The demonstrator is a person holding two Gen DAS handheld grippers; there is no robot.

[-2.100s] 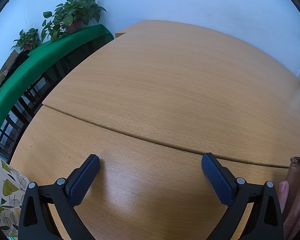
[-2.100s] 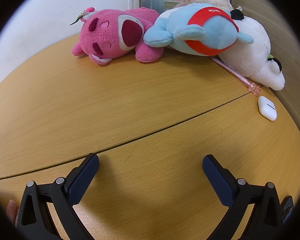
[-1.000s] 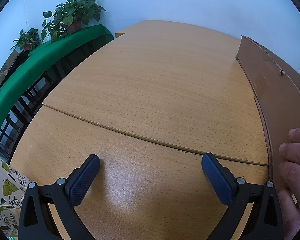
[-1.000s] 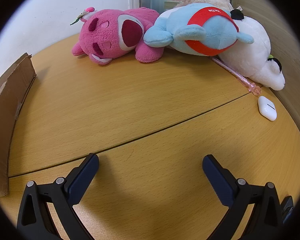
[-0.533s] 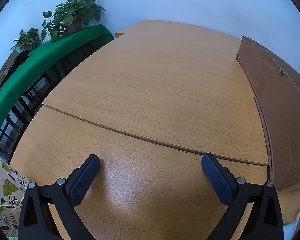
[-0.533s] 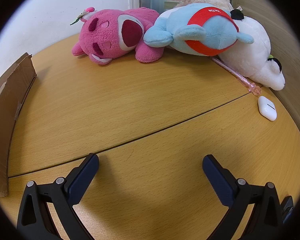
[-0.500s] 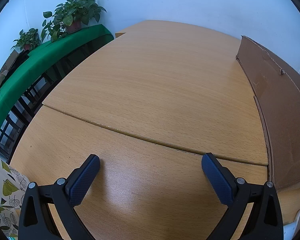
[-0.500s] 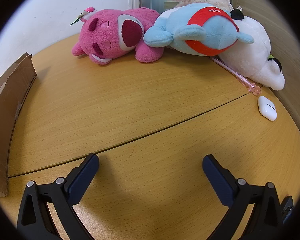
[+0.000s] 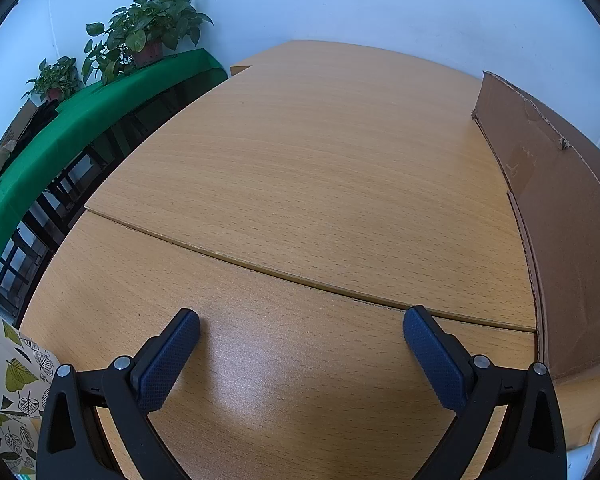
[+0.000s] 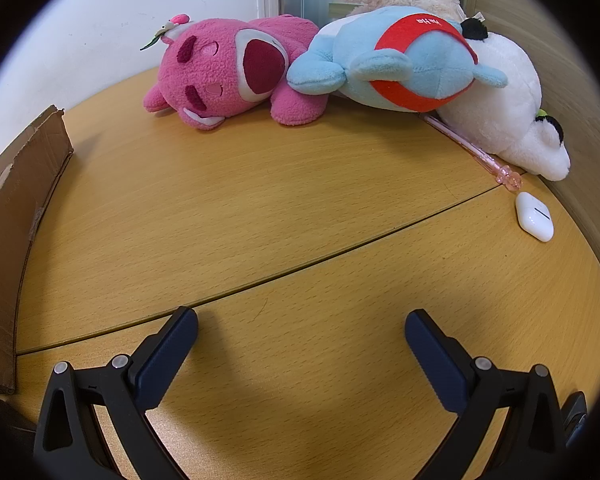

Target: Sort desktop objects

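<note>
Both tongs, left tongs [image 9: 300, 322] and right tongs [image 10: 301, 324], stood released and empty over the counter [image 10: 300, 208]. The cardboard box [image 10: 16, 216] sat left of the plush pile: pink plush [image 10: 224, 72], blue plush [image 10: 396, 60], white plush [image 10: 508, 120]. Beside the white plush lay a pink pen [image 10: 472, 150] and white earbud case [image 10: 534, 216]. The thin pen could slip from a pinch, likely. Red-band lettering was unreadable.

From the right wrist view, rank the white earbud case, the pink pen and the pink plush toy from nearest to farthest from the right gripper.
1. White earbud case, right side of the desk, nearest to the right gripper.
2. Pink pen, just beyond the case, running back under the plush toys.
3. Pink plush toy, far back, left of centre, against the wall.
</note>
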